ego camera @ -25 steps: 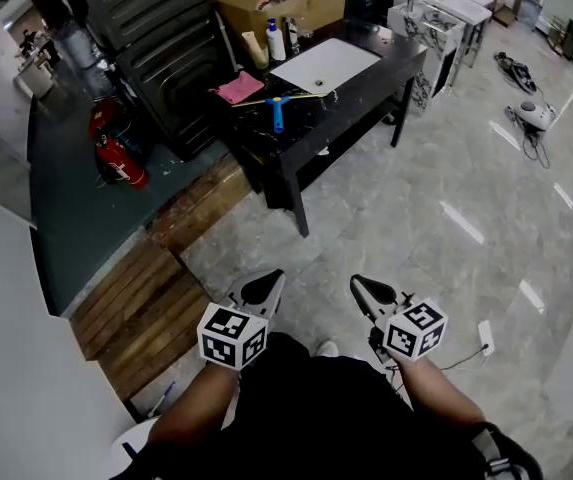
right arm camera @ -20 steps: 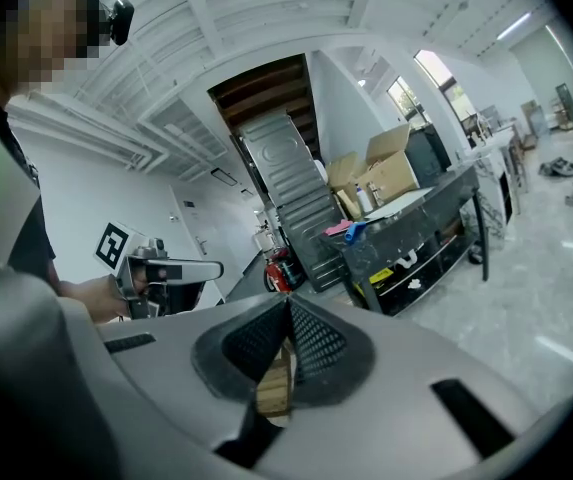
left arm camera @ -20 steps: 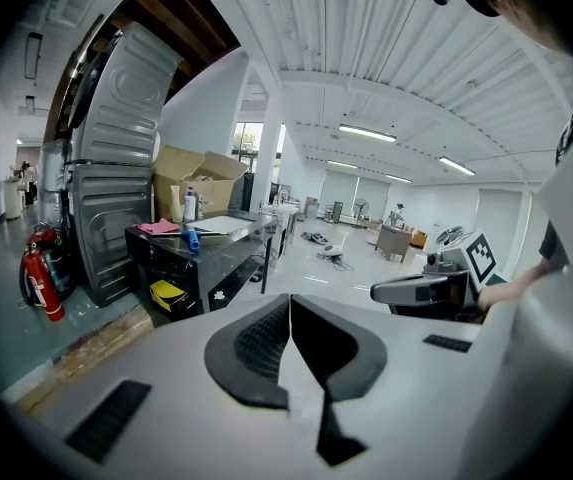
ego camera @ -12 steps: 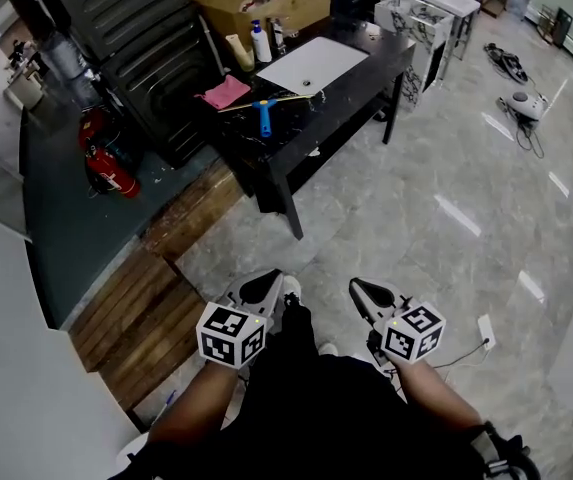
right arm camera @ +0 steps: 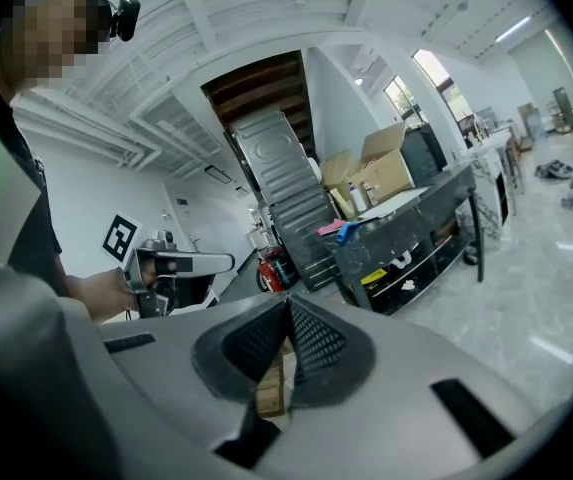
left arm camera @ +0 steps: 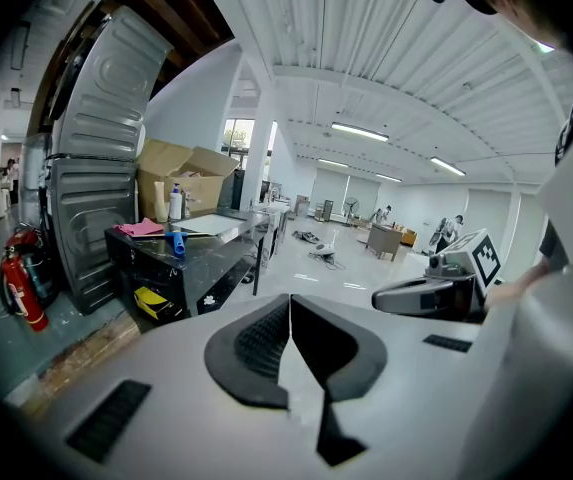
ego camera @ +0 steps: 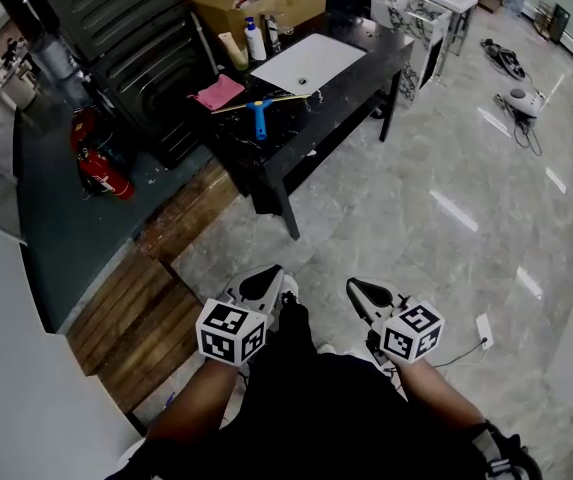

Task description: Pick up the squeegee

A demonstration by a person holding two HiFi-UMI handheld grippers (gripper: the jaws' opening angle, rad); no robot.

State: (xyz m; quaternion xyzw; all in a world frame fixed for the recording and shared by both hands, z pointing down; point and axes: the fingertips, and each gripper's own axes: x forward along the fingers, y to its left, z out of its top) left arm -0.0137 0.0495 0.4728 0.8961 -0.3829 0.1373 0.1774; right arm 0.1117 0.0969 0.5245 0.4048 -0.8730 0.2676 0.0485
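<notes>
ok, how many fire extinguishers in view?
2. Both are on the dark floor, left of the black table in the head view: one fire extinguisher in front, the other right behind it. Any others would be hidden.

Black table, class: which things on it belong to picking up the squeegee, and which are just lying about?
Job in hand:
blue-handled squeegee

Lying about:
pink cloth
white bottle
white basin
</notes>
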